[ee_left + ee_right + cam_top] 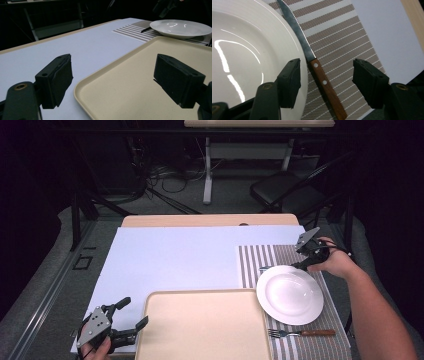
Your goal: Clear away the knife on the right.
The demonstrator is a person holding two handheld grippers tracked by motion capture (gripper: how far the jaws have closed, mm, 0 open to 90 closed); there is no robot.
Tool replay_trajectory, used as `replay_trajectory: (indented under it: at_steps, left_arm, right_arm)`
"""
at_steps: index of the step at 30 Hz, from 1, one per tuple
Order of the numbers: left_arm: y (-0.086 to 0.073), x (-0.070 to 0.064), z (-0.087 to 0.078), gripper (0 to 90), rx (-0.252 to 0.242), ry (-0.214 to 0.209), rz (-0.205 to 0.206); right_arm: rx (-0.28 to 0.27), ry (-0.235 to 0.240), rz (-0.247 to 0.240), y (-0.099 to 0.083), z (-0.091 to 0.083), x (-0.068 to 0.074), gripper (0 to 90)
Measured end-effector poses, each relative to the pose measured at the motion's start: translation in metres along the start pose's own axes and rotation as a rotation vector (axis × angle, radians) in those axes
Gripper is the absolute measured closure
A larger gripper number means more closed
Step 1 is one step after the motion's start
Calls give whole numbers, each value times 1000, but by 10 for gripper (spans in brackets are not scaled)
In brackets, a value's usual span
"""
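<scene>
No writing or brand is readable anywhere. At the lower left of the high view the left gripper (131,314) hangs wide open, holding nothing, beside the bare beige tray (165,330). Right of it, the white plate (289,294) (nothing in it) sits on the striped placemat (255,257). At the upper right, the right gripper (325,81) straddles, jaws spread and not touching, the wooden-handled knife (322,80) lying along the plate's rim.
</scene>
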State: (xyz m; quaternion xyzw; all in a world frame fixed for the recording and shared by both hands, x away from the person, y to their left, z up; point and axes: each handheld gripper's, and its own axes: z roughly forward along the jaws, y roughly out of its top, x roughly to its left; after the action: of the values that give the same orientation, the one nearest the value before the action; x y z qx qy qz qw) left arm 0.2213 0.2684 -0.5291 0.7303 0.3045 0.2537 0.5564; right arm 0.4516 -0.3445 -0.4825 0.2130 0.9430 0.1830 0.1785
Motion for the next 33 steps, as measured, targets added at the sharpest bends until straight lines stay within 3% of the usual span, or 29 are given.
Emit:
replay_trajectory:
  at_steps: [6, 8, 12, 14, 21, 25, 28, 33]
  left_arm:
    - [-1, 2, -1, 157, 4, 11, -7]
    - [-1, 2, -1, 157, 4, 12, -9]
    - [-2, 3, -1, 157, 3, 18, -14]
    - [-2, 3, -1, 157, 3, 18, -15]
    - [-2, 3, -1, 157, 4, 17, -13]
    - [-1, 3, -1, 157, 5, 11, -12]
    - [-2, 3, -1, 157, 6, 11, -12]
    - [-2, 2, 0, 157, 2, 12, -15]
  right_arm:
    - [30, -10, -65, 6, 0, -3, 403]
    - [60, -27, -101, 8, 1, -4, 402]
    - [54, -45, -184, 9, 2, -4, 404]
    - [86, -54, -207, 9, 2, -4, 401]
    - [122, -79, -273, 11, 7, 1, 407]
    - [156, -99, -280, 12, 10, 5, 431]
    - [141, -108, -312, 13, 13, 6, 435]
    - [167, -109, -322, 16, 14, 8, 448]
